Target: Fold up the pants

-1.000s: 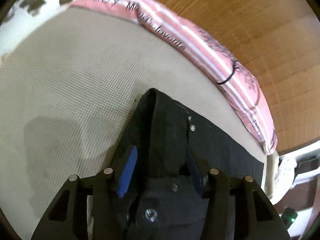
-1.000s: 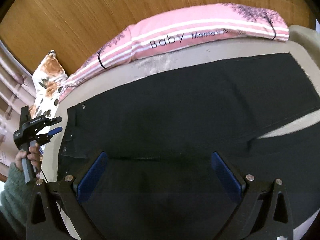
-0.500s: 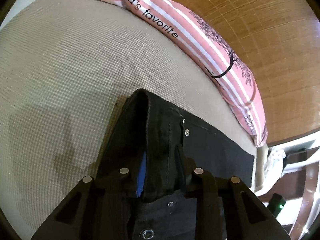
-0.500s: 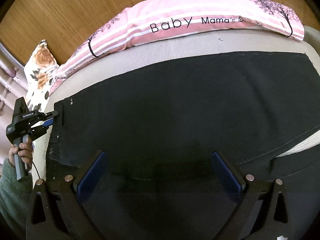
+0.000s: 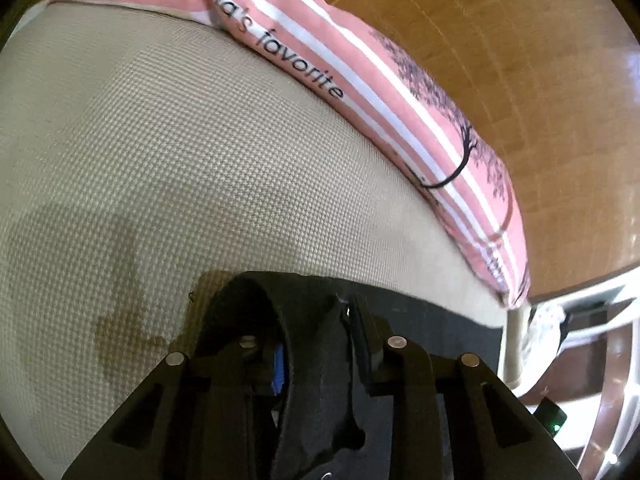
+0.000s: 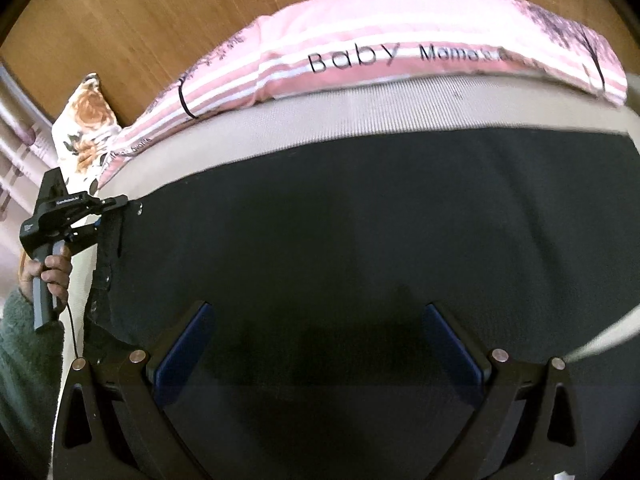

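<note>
Black pants (image 6: pixel 360 232) lie spread flat across a beige mattress (image 6: pixel 320 124). In the left wrist view my left gripper (image 5: pixel 320 344) is shut on the waistband corner of the pants (image 5: pixel 304 320), the cloth bunched between the fingers. From the right wrist view the left gripper (image 6: pixel 116 202) sits at the far left waistband corner, held by a hand. My right gripper (image 6: pixel 316 344) is open, its blue-padded fingers (image 6: pixel 180 348) hovering over the near part of the pants with nothing between them.
A long pink striped pillow (image 6: pixel 400 48) lies along the far edge of the mattress against a wooden wall (image 6: pixel 140 12). A floral pillow (image 6: pixel 88 120) is at the far left. The mattress edge and white furniture (image 5: pixel 580 320) show at the right of the left wrist view.
My left gripper has carried the waistband corner farther across the mattress toward the pink pillow. The right gripper has come nearer to the pants and stays open.
</note>
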